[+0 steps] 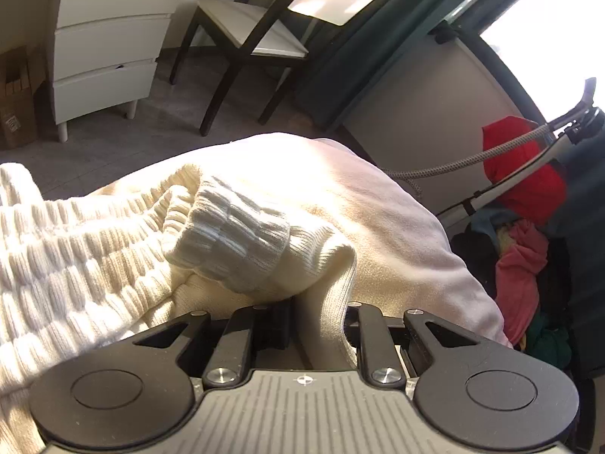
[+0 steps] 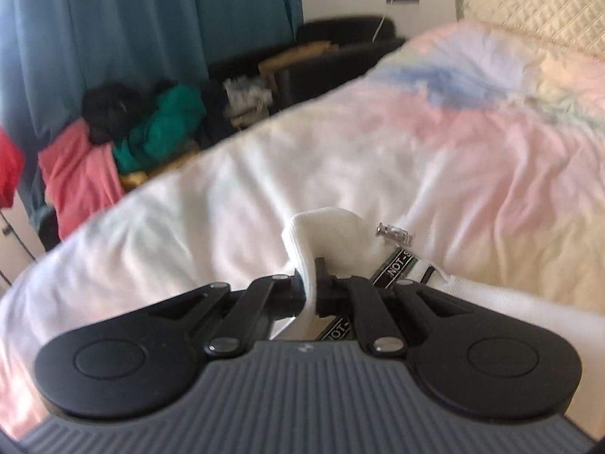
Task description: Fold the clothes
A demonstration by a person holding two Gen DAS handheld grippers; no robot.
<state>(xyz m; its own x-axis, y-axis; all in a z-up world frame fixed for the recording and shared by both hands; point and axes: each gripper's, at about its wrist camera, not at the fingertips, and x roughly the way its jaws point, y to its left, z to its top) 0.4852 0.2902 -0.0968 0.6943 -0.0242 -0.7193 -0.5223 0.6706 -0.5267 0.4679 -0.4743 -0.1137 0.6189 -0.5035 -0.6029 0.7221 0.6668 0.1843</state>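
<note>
A cream ribbed knit sweater [image 1: 94,257] lies bunched on the bed, its cuffed sleeve end [image 1: 234,234] folded toward me. My left gripper [image 1: 317,321] is shut on a fold of this sweater, which rises between the jaws. In the right wrist view, my right gripper [image 2: 312,283] is shut on a white ribbed edge of the sweater [image 2: 325,234], beside a black-and-white lettered strap [image 2: 397,265] with a small metal clip [image 2: 393,232]. The fingertips of both grippers are hidden by cloth.
The bed carries a pale pastel cover [image 2: 416,132]. Beside it lies a heap of red, pink, green and black clothes [image 2: 124,140], with teal curtains [image 2: 132,19] behind. A white drawer unit [image 1: 106,45], a dark-legged chair [image 1: 249,38] and a braided hose [image 1: 472,159] stand past the bed edge.
</note>
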